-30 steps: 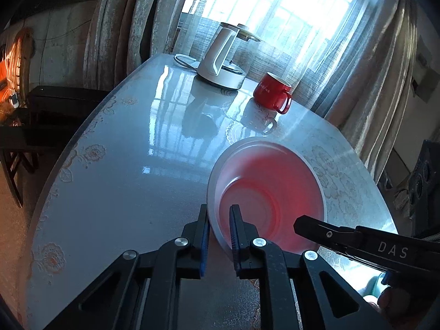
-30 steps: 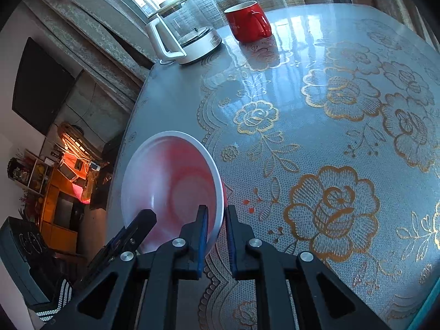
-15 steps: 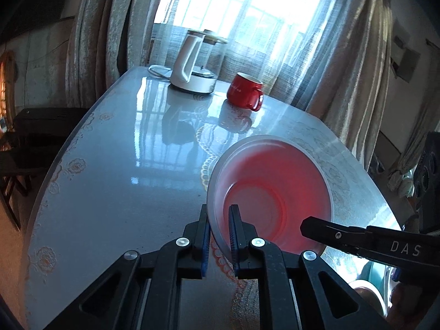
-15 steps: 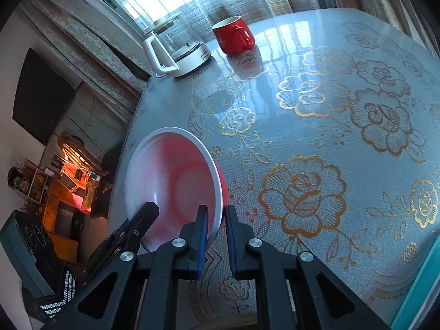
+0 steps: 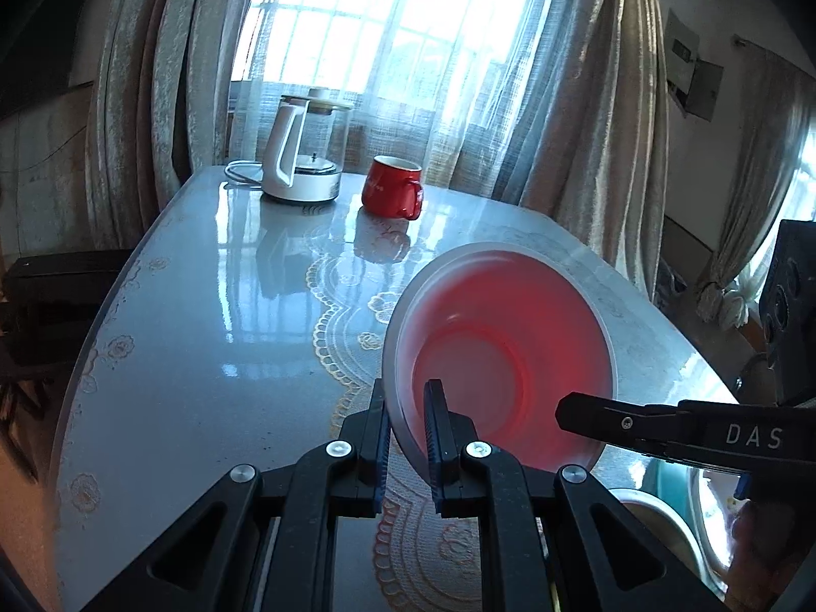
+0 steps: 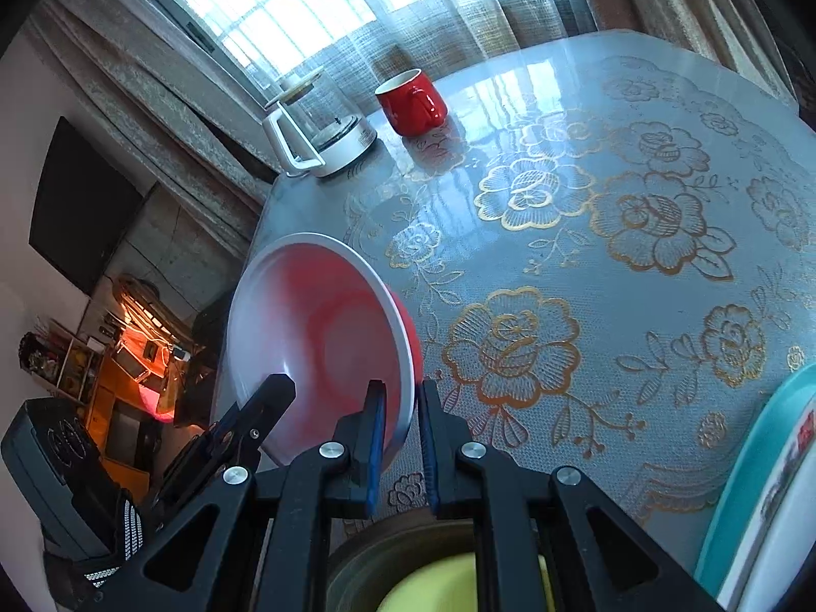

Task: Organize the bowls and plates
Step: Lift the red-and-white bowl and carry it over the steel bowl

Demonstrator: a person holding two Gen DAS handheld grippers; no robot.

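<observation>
The red bowl (image 5: 510, 352) is held tilted above the worktop (image 5: 204, 306), its left rim pinched by the left tool (image 5: 408, 428) and its right rim clamped by the right tool (image 6: 400, 438); a red mug (image 6: 413, 102) is seen farther off

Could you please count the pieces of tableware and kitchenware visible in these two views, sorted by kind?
Bowls: 2, the red-and-white bowl held by both hand-held grippers, left and right, and a yellow-green bowl below.
Plates: 1, teal-rimmed plate.
Mugs: 1, red mug.
Kettles: 1, glass kettle.
Total: 5
</observation>
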